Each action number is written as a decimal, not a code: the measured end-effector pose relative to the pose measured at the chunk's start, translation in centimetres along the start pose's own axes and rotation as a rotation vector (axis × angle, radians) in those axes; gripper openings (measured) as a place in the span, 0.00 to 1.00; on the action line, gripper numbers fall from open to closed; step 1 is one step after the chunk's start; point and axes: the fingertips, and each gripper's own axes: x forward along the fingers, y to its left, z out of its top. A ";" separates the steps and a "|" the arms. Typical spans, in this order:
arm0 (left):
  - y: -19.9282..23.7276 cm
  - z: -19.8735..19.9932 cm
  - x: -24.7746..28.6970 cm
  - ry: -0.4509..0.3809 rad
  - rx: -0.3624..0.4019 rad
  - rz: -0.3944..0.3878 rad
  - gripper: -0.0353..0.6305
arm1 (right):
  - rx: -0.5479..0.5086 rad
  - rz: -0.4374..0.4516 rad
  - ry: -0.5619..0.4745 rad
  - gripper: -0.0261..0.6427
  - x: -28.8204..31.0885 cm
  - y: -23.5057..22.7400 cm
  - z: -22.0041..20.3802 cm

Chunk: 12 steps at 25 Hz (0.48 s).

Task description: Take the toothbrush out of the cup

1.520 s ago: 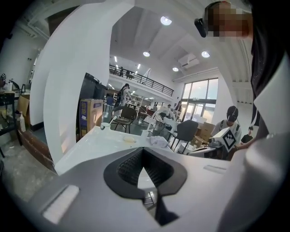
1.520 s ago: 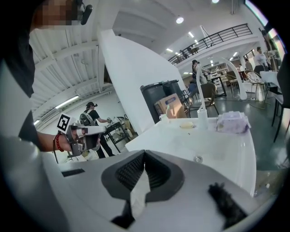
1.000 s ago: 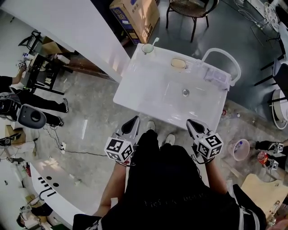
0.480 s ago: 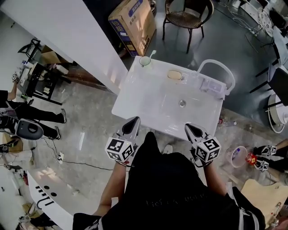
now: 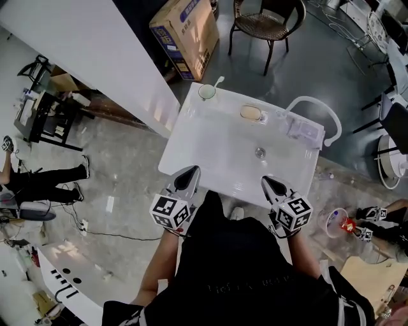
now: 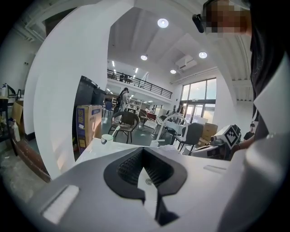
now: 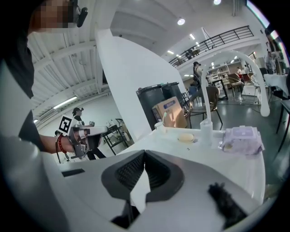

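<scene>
A white cup (image 5: 207, 92) with a white toothbrush (image 5: 218, 81) leaning in it stands on the far left corner of the white sink unit (image 5: 191, 137). My left gripper (image 5: 191, 172) and right gripper (image 5: 268, 181) hover side by side at the sink's near edge, far from the cup. Both are shut with nothing between their jaws. The left gripper view shows the cup (image 6: 107, 139) and the toothbrush (image 6: 117, 130) beyond its shut gripper (image 6: 143, 149). The cup (image 7: 158, 126) sits far off in the right gripper view, past the shut gripper (image 7: 144, 152).
A soap dish (image 5: 252, 113), a white arched faucet (image 5: 312, 105) and a clear plastic pack (image 5: 303, 127) stand along the sink's back edge. Behind the sink are a cardboard box (image 5: 185, 28) and a chair (image 5: 268, 16). A white wall panel (image 5: 95, 44) runs along the left.
Both grippers have moved forward side by side, from just short of the sink to over its near edge. Both jaws stayed shut.
</scene>
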 end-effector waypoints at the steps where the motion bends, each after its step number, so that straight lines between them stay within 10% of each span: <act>1: 0.6 0.2 0.3 0.001 -0.003 -0.004 0.06 | -0.001 -0.002 0.002 0.06 0.6 -0.1 0.3; 12: 9.0 2.5 3.3 0.004 -0.036 -0.041 0.06 | -0.012 -0.019 0.037 0.06 9.0 0.3 4.4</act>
